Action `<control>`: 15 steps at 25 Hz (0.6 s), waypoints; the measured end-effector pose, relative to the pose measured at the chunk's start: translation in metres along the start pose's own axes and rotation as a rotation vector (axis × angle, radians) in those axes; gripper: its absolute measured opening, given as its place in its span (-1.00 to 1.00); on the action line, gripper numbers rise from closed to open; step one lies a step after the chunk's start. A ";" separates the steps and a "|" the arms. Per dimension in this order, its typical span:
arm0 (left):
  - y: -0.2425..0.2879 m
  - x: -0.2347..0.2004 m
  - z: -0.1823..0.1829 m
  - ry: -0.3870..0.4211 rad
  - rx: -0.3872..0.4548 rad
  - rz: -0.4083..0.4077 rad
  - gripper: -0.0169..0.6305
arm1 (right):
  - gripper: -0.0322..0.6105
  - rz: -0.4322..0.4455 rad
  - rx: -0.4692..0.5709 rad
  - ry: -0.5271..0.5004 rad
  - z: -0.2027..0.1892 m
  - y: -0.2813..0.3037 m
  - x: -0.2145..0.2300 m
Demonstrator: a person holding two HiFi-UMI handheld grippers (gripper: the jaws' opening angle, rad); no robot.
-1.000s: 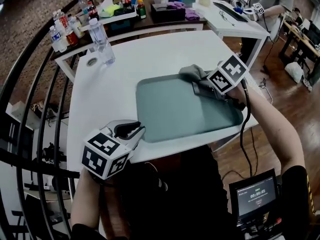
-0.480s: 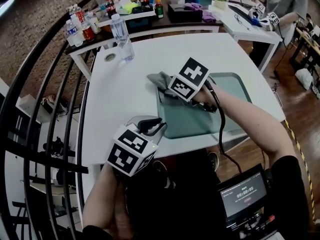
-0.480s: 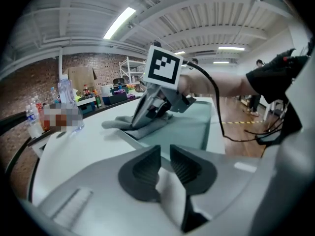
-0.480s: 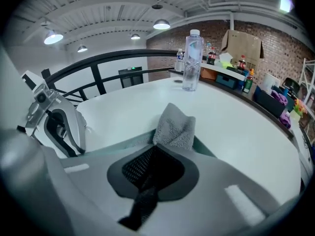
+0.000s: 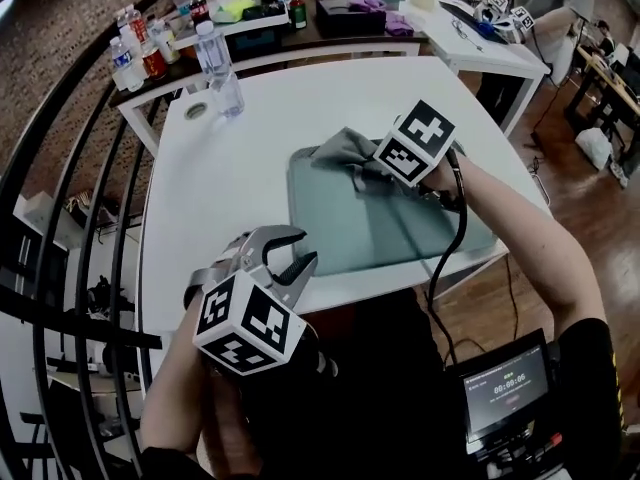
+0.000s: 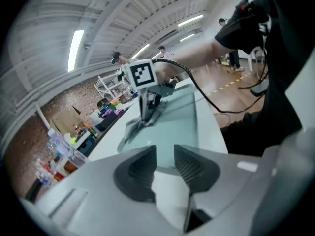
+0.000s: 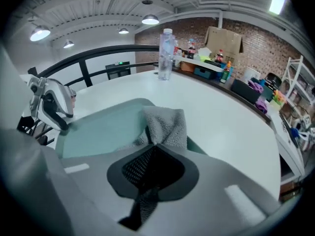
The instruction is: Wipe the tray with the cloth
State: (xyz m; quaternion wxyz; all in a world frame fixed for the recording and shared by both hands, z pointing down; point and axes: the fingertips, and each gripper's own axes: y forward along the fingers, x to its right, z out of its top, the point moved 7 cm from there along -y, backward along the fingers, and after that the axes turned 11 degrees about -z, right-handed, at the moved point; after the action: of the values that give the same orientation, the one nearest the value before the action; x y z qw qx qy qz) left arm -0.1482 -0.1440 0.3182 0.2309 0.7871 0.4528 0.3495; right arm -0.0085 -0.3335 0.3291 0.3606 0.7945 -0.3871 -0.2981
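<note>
We see bright, even indoor light. White table (image 5: 230, 168) nearly blown out in head view, only faint soft shadows on it. Tray (image 6: 182, 122) on table has mild sheen. Round ceiling lamps (image 7: 150, 19) and strip light (image 6: 76, 43) glow above table. Heavy fisheye: railing (image 5: 80, 324) left of table bows hard. Black corners and soft close foreground in both gripper views.

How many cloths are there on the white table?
1. The grey cloth lies on the tray's far left corner, pinched by the right gripper. No other shows; the arm hides some tray.
</note>
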 end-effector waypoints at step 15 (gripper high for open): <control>0.047 -0.100 -0.002 -0.509 -0.142 -0.183 -0.88 | -0.87 -0.079 -0.043 0.164 -0.104 -0.054 0.076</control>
State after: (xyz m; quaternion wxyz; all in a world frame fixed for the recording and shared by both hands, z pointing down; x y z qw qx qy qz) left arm -0.1578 -0.2538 0.3172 0.4223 0.7872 0.4239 0.1492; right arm 0.1313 -0.3376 0.3297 0.3962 0.8229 -0.3180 -0.2542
